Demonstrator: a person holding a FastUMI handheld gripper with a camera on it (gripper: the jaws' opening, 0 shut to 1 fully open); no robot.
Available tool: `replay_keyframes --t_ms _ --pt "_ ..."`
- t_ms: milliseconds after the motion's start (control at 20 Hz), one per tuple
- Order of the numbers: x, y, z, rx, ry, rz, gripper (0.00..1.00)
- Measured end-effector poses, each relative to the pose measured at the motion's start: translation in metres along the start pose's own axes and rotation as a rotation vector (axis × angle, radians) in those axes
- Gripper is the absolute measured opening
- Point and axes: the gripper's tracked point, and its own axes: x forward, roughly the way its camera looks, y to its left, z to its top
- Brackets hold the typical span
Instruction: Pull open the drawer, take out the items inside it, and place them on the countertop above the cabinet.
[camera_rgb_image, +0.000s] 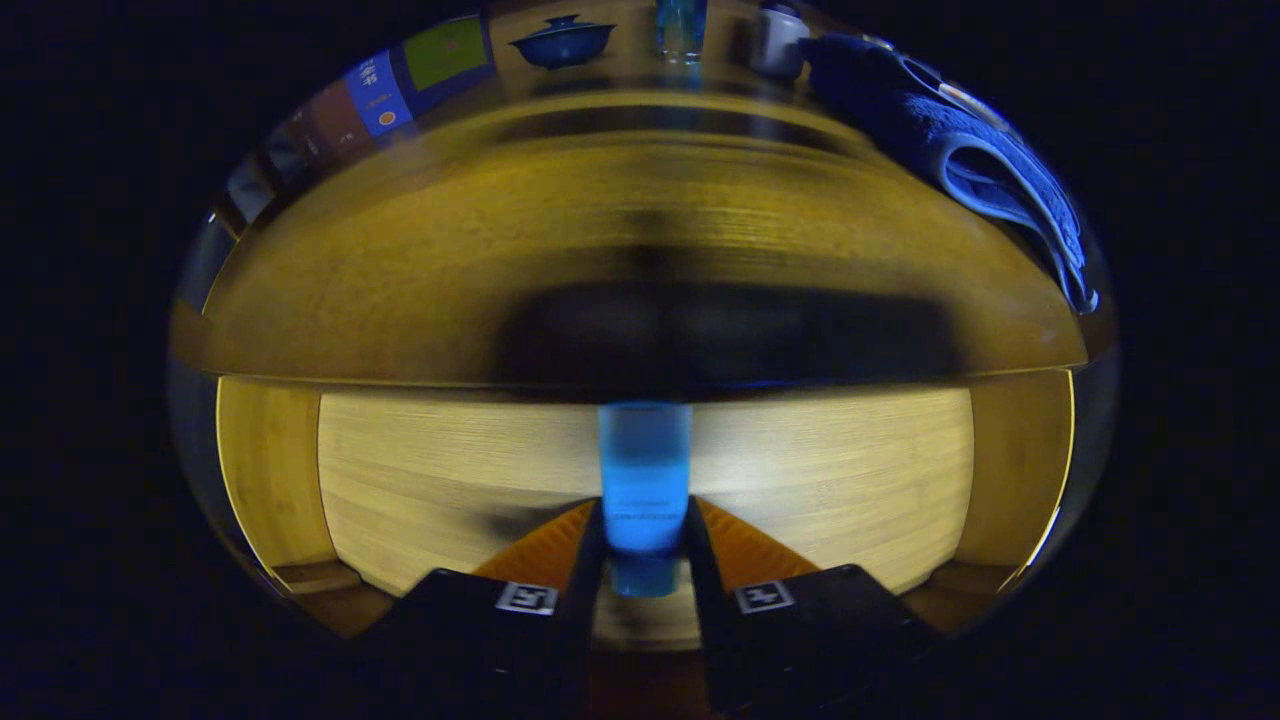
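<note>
Gripping a blue cup between both fingers of the gripper, inside the open drawer, over its pale wooden floor. Above: cabinet front, blurred. On countertop beyond: blue lidded bowl, blue towel draped over the edge.

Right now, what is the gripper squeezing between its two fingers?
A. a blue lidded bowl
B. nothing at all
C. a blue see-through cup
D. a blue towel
C: the blue see-through cup stands upright between the gripper's two fingers, which press on its sides, over the open drawer's pale wooden floor. The blue towel and the blue lidded bowl sit far beyond, up on the countertop.
</note>
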Motion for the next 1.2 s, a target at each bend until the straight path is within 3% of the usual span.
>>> replay_keyframes --t_ms 100,350,850,1000,1200 --pt "0.012 0.0 -0.003 -0.005 -0.001 0.004 0.41" --pt "-0.005 0.008 -0.01 0.018 -0.034 0.064 0.41" --pt "-0.106 0.02 -0.013 0.011 -0.196 0.199 0.41" --pt "-0.126 0.016 0.015 0.017 -0.281 0.197 0.41" --pt "-0.137 0.013 0.085 0.021 -0.369 0.17 0.4"
